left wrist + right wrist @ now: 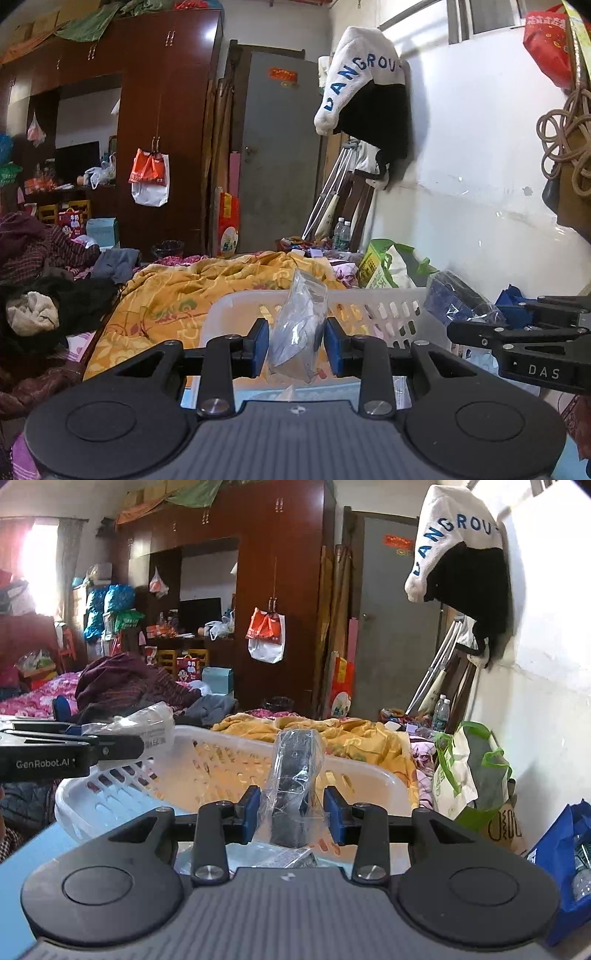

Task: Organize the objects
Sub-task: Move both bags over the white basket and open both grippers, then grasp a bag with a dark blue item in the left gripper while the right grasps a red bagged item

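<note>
blue-padded fingers of the left gripper pinching a clear plastic packet with grey contents, held upright over the near rim of a white slotted laundry basket; fingers of the right gripper closing likewise on a clear packet with a dark item inside, also standing upright above the same basket. crossing into the right edge of the left wrist view, the right gripper carrying its crinkled bag; reaching in from the left of the right wrist view, the left gripper doing the same. sitting behind the basket, a rumpled yellow blanket on the bed; leaning against the white wall, a green-and-white shopping bag; hanging high on that wall, a white-and-black jacket.
</note>
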A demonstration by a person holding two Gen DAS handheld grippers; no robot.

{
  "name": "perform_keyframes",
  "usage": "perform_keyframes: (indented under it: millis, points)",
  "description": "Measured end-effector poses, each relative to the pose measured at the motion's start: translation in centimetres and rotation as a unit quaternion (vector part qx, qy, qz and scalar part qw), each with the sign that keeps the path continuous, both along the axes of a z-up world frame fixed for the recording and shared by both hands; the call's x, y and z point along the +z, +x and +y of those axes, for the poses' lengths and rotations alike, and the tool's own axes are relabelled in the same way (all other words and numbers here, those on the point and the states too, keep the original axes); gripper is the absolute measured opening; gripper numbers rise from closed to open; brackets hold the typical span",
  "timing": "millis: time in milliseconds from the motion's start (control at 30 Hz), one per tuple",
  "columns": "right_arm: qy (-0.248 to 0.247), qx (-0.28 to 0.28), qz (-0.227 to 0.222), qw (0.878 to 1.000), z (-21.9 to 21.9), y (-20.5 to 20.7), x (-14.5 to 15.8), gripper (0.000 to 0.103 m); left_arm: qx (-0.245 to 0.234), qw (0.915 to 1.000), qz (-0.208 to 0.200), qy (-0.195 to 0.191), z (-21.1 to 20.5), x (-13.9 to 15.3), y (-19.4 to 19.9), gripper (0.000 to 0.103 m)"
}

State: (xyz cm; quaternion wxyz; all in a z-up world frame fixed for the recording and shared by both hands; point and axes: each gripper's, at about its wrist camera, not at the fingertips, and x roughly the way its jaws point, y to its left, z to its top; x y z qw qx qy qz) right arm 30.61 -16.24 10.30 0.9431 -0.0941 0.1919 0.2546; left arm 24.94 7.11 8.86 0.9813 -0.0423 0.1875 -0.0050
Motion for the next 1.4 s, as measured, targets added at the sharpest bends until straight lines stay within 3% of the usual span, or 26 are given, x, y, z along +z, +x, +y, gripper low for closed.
perform_keyframes:
  millis: [33, 67, 100, 133, 267, 433, 533, 600, 700, 867, 967, 1067, 1233, 1400]
  points:
    - [0.003, 0.0, -0.001, 1.0, -0.1, -0.1, 0.0, 0.048, 0.003, 0.9999, -0.009, 0.008, -0.1, 0.0, -0.1, 0.045]
    - [0.004, 0.002, 0.0, 1.0, -0.1, -0.2, 0.0, 0.066, 0.009, 0.9998, -0.011, 0.017, -0.4, -0.1, -0.2, 0.055]
    - [0.004, 0.002, -0.001, 1.0, -0.2, -0.4, 0.0, 0.08, 0.015, 0.9996, -0.006, 0.024, -0.5, -0.2, 0.0, 0.08]
    - [0.004, -0.003, -0.011, 1.0, -0.4, -0.9, -0.1, 0.097, 0.019, 0.9994, -0.004, 0.027, -0.7, -0.2, 0.1, 0.084]
    - [0.016, -0.007, -0.042, 0.999, -2.4, -3.9, -0.3, 0.103, 0.006, 0.9999, -0.015, -0.003, 0.2, -0.8, -3.1, 0.084]
    - [0.065, -0.013, -0.017, 0.998, -6.6, -10.9, -5.0, 0.103, -0.027, 0.9989, -0.037, 0.009, -0.7, -3.8, -11.6, 0.084]
    - [0.063, -0.031, -0.026, 0.997, -7.8, -14.9, -8.3, 0.103, -0.035, 0.9976, -0.059, 0.003, -1.4, -6.8, -16.5, 0.084]
    - [0.092, -0.035, -0.034, 0.995, -8.4, -17.3, -10.0, 0.103, -0.034, 0.9973, -0.064, -0.008, -1.8, -8.6, -18.3, 0.084]
    - [0.107, -0.013, -0.045, 0.993, -7.8, -19.9, -11.5, 0.103, -0.027, 0.997, -0.072, 0.009, -2.7, -10.5, -20.3, 0.084]
    - [0.107, 0.04, -0.087, 0.99, -5.8, -21.8, -12.6, 0.102, -0.022, 0.9941, -0.103, 0.023, -3.7, -12.3, -21.9, 0.084]
    - [0.087, 0.06, -0.077, 0.991, -4.5, -21.5, -12.9, 0.089, -0.016, 0.9946, -0.095, 0.039, -3.8, -13.3, -21.8, 0.084]
    - [0.069, 0.078, -0.071, 0.992, -3.7, -21.0, -13.2, 0.081, -0.02, 0.9965, -0.074, 0.031, -3.4, -14.1, -21.0, 0.084]
    - [0.059, 0.091, -0.068, 0.992, -3.1, -21.3, -13.5, 0.069, -0.026, 0.9974, -0.059, 0.034, -3.4, -15.1, -20.5, 0.084]
    - [0.052, 0.104, -0.061, 0.991, -2.5, -20.9, -13.8, 0.064, -0.019, 0.9967, -0.066, 0.043, -3.5, -15.4, -20.7, 0.084]
